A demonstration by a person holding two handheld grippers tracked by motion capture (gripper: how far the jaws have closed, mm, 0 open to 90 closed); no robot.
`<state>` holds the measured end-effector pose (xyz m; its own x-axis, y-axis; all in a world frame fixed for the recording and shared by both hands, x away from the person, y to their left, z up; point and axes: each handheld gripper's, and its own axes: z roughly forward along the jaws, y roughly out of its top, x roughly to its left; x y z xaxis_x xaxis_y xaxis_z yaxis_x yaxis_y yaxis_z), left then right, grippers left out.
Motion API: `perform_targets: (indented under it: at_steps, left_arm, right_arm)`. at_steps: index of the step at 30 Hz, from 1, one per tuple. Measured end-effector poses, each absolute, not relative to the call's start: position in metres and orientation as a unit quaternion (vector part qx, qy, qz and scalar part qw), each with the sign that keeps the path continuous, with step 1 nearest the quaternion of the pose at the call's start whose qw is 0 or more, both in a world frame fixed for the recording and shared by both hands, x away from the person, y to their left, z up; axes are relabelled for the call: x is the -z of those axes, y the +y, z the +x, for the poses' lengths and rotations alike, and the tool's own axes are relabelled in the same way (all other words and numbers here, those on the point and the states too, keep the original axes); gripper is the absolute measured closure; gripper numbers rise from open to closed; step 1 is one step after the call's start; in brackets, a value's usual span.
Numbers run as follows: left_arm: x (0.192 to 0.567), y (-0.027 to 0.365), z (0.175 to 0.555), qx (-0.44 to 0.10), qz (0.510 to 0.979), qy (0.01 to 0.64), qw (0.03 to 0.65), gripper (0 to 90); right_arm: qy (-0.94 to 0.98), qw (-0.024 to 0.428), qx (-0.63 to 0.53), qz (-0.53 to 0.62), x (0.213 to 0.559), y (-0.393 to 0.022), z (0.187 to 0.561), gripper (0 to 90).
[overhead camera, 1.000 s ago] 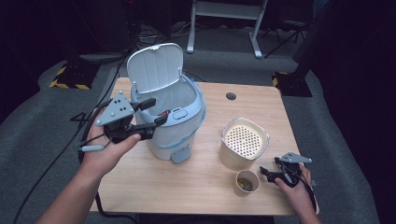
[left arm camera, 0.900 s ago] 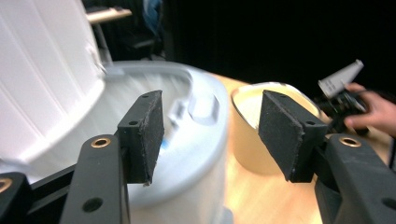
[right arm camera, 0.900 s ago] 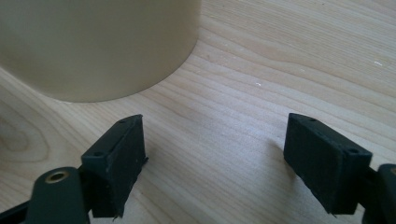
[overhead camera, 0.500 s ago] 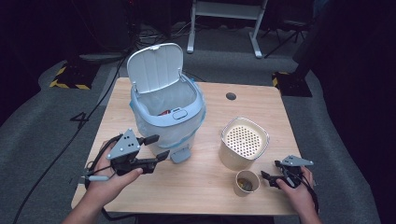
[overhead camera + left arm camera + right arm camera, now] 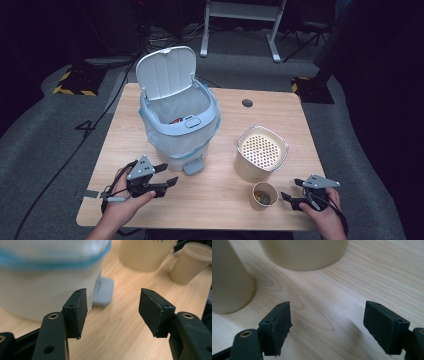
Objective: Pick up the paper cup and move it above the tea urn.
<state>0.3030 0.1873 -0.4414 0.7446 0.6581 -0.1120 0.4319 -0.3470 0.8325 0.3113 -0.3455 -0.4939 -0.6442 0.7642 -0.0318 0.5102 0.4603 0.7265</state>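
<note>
A: Left hand-held gripper (image 5: 162, 176)?
B: Low over the counter (image 5: 220, 200), jaws apart, empty; just beside the pedal bin (image 5: 180, 125), lid up.
A: Right hand-held gripper (image 5: 290, 191)?
B: Jaws apart, just been closing, nothing between. Near the small cup (image 5: 264, 195), not touching; perforated container (image 5: 261, 152) behind.

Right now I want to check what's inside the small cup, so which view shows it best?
The high view: it looks down into the small paper cup and shows dark bits at its bottom. The left gripper view shows its side and rim from outside; the right gripper view shows a blurred lower wall.
</note>
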Motion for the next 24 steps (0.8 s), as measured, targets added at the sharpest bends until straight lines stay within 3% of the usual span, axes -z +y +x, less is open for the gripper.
perform_targets:
  at_steps: [12,24]
  left_arm:
    - [0.483,0.192,0.317,-0.095,0.826,0.371,0.413,36.7]
    - [0.501,0.198,0.324,-0.142,0.864,0.344,0.34,26.1]
  right_arm:
    - [0.845,0.148,-0.375,0.35,0.489,-0.336,0.292,20.0]
    - [0.851,0.134,-0.399,0.314,0.488,-0.322,0.287,15.9]
